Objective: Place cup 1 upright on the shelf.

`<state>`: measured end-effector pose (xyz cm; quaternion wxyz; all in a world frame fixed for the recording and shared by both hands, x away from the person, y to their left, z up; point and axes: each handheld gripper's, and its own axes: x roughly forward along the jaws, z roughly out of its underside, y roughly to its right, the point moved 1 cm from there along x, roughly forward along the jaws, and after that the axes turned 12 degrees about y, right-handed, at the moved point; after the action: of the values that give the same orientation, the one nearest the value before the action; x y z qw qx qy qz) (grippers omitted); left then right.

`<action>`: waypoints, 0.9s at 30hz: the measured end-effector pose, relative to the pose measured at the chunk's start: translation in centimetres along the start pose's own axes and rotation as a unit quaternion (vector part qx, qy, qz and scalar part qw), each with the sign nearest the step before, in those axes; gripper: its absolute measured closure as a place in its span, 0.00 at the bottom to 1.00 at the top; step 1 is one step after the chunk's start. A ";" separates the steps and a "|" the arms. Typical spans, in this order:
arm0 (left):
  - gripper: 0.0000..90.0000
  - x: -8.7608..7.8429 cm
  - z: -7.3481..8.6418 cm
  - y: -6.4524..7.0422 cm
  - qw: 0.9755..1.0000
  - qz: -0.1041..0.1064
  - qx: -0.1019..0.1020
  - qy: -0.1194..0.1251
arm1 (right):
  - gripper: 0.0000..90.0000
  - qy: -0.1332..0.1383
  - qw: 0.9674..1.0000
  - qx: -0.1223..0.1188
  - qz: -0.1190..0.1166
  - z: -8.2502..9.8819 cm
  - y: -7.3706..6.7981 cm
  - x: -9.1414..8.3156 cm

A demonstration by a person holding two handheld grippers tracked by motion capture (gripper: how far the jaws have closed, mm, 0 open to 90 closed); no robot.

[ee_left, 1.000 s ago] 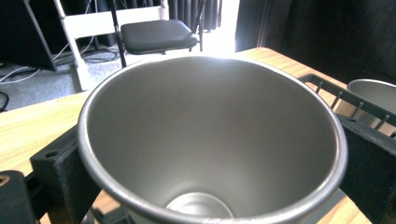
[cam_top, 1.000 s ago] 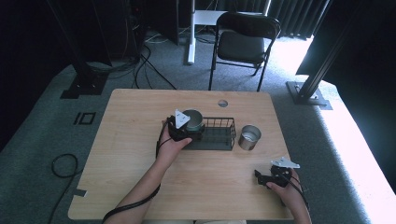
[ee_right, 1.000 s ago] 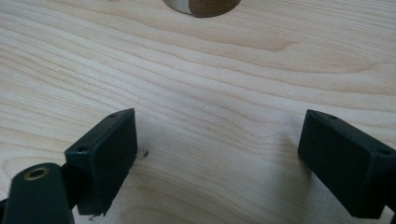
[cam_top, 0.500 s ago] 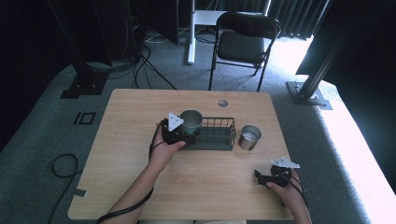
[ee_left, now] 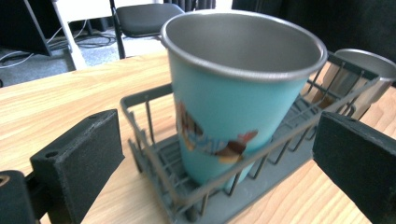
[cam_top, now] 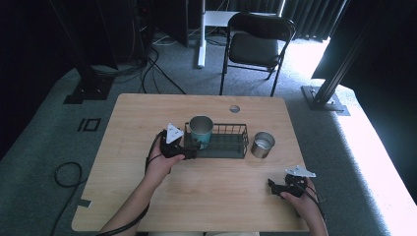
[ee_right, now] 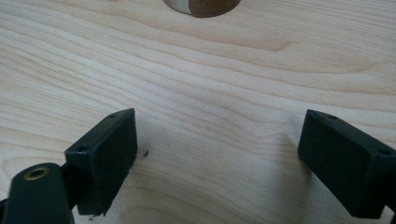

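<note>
A teal metal cup (cam_top: 200, 129) (ee_left: 233, 93) with a printed picture stands upright in the left end of a dark wire basket (cam_top: 231, 145) (ee_left: 154, 158) at mid-table. My left gripper (cam_top: 193, 149) (ee_left: 224, 140) sits just left of the basket and points at the cup. It is open, with the jaws wide apart and the cup just ahead of them, untouched. A bare steel cup (cam_top: 262, 143) (ee_left: 357, 74) stands on the table right of the basket. Near the front right edge, my right gripper (cam_top: 272, 185) (ee_right: 217, 154) is open over bare wood.
The wooden table (cam_top: 147, 118) has a small round cable hole (cam_top: 234, 108) at the back. A round base (ee_right: 201, 5) shows at the top edge of the right gripper view. A black chair (cam_top: 255, 46) stands behind the table, with cables on the floor to the left.
My left gripper has drawn back a little to the left, away from the teal cup, which now stands free in the basket. The right gripper has stayed put.
</note>
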<state>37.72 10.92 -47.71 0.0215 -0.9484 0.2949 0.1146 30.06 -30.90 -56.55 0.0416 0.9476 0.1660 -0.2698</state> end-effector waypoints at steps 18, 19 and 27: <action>0.03 -3.6 2.7 -2.3 1.000 -0.013 0.000 -0.019 | 0.13 0.000 1.000 0.000 0.000 0.0 0.0 0.0; 0.03 -3.7 2.8 -2.4 1.000 -0.015 0.002 -0.019 | 0.13 0.000 1.000 0.000 0.000 0.0 0.0 0.0; 0.03 -5.5 4.3 -3.1 0.999 -0.020 0.007 -0.033 | 0.13 0.000 1.000 0.000 0.000 0.0 0.0 0.0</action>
<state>34.21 16.98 -50.74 0.0398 -0.9497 0.2754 0.1435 30.07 -30.91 -56.55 0.0418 0.9475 0.1663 -0.2697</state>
